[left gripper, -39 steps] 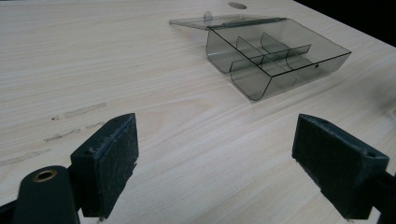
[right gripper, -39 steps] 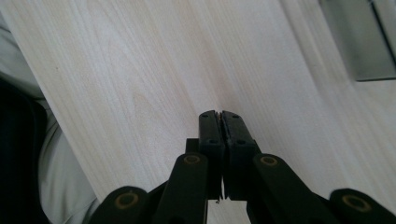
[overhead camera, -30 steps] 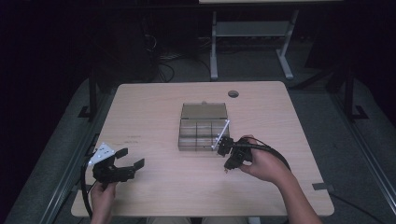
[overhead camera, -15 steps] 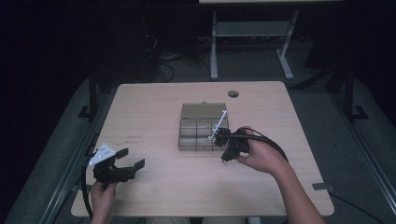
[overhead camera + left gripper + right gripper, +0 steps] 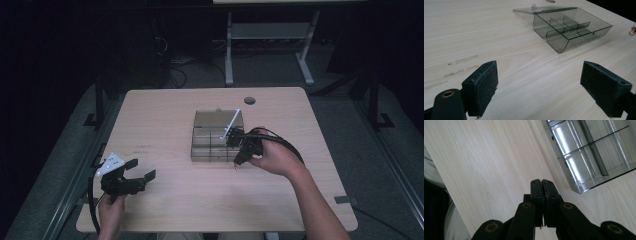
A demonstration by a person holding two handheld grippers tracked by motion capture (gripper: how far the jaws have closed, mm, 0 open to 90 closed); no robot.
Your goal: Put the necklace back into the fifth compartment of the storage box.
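A clear plastic box (image 5: pixel 216 141) with dividers sits open near the middle of the wooden table (image 5: pixel 165 115), its lid laid flat on the far side. The right gripper (image 5: pixel 239 159) hangs just beside the box's near right corner, pointing down at the tabletop, its jaws pressed together with nothing between them; in the right gripper view the box corner (image 5: pixel 584 157) lies just to the right of the jaw tips. The left gripper (image 5: pixel 141 169) rests at the near left of the table, well apart from the box, jaws spread wide and empty.
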